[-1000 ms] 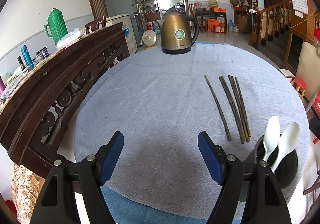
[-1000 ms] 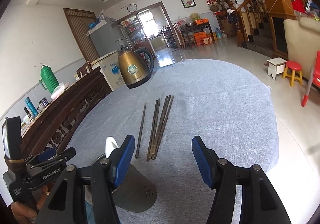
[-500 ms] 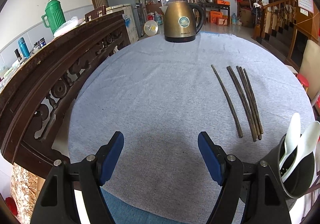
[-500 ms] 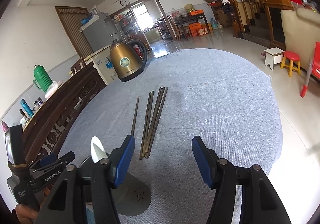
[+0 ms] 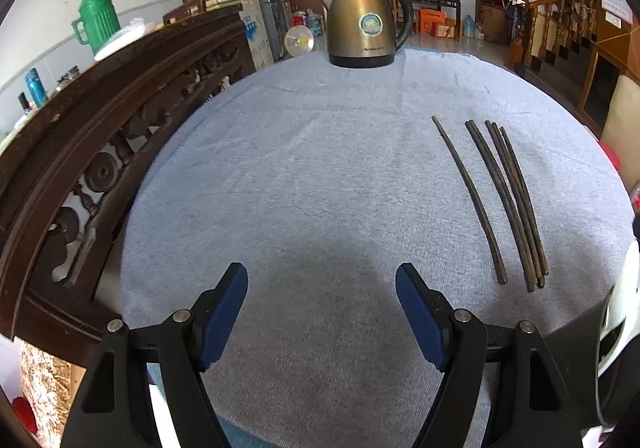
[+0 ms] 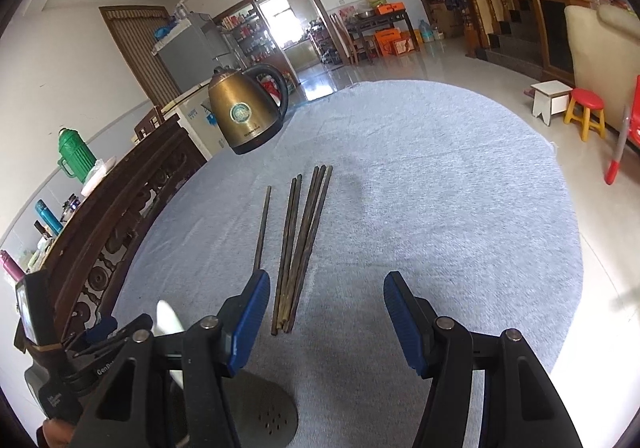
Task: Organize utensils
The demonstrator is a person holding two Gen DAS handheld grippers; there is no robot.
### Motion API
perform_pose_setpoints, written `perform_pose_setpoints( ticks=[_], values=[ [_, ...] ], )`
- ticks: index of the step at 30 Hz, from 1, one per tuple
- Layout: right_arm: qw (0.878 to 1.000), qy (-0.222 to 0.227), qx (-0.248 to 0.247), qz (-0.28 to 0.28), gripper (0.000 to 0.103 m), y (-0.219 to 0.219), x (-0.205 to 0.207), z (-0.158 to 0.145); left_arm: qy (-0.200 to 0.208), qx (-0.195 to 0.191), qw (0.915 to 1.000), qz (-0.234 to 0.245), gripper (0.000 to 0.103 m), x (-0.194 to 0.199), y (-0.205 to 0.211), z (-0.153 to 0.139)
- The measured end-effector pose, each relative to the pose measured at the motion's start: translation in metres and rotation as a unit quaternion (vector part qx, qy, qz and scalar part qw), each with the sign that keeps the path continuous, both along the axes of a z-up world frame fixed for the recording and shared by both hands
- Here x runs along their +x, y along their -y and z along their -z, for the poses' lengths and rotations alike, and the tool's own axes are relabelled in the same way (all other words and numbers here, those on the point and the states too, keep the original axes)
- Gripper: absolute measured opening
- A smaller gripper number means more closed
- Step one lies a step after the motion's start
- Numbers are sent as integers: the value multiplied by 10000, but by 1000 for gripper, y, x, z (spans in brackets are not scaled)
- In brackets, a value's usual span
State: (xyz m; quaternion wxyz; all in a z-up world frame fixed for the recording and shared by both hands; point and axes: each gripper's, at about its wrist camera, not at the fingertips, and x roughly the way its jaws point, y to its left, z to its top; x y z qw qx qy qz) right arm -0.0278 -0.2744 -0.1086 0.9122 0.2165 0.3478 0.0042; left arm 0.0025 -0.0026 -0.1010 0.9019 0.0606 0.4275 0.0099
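Several dark wooden chopsticks (image 5: 508,203) lie side by side on the grey-blue tablecloth (image 5: 304,183), one a little apart to the left. In the right wrist view the same chopsticks (image 6: 300,244) run away from me, their near ends between and just ahead of my right gripper (image 6: 326,312), which is open and empty. My left gripper (image 5: 322,304) is open over bare cloth, left of the chopsticks. A grey perforated utensil holder (image 6: 268,412) with a white spoon (image 6: 168,322) stands at the near edge; it shows only as a sliver (image 5: 616,328) in the left wrist view.
A brass-coloured electric kettle (image 5: 366,29) stands at the table's far edge. A carved dark wooden bench back (image 5: 104,119) curves along the left side. The left gripper's body (image 6: 52,364) and a hand show at lower left in the right wrist view. Stools (image 6: 584,111) stand on the floor beyond.
Both grippers moved forward and lower over the table; the chopsticks and kettle loom larger. The holder with spoons slid almost out of the left wrist view. Neither gripper's jaw spacing changed.
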Motion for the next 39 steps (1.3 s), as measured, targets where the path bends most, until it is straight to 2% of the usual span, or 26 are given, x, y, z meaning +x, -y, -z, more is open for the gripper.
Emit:
perform_pose_setpoints(
  ticks=[7,14,17,20,24,27,31,35,39],
  values=[
    [9993,-250,98,-252,61,11,62,1,-170,-209,9991,317,77,41,11,-1],
    [9966,-724,65,-399,43,16,142,20,-383,-260,9978,471,77,84,26,1],
    [9945,-941,-84,-443,31,13,174,30,-528,-240,9972,476,77,99,30,5],
    [9929,-1082,-148,-468,30,9,200,39,-611,-212,9969,458,77,110,30,8],
    [9898,-1325,-244,-461,24,3,230,51,-718,-191,9965,381,77,128,27,10],
    [9860,-1560,-352,-469,20,2,244,61,-729,-159,9965,369,77,140,28,9],
    [9827,-1638,-689,-526,12,-1,245,61,-780,-183,9957,456,77,157,34,9],
    [9773,-1766,-1023,-576,10,1,243,58,-856,-383,9939,587,77,175,44,9],
    [9774,-1857,-875,-505,9,25,231,58,-960,-551,9909,762,77,192,60,8]
  ],
)
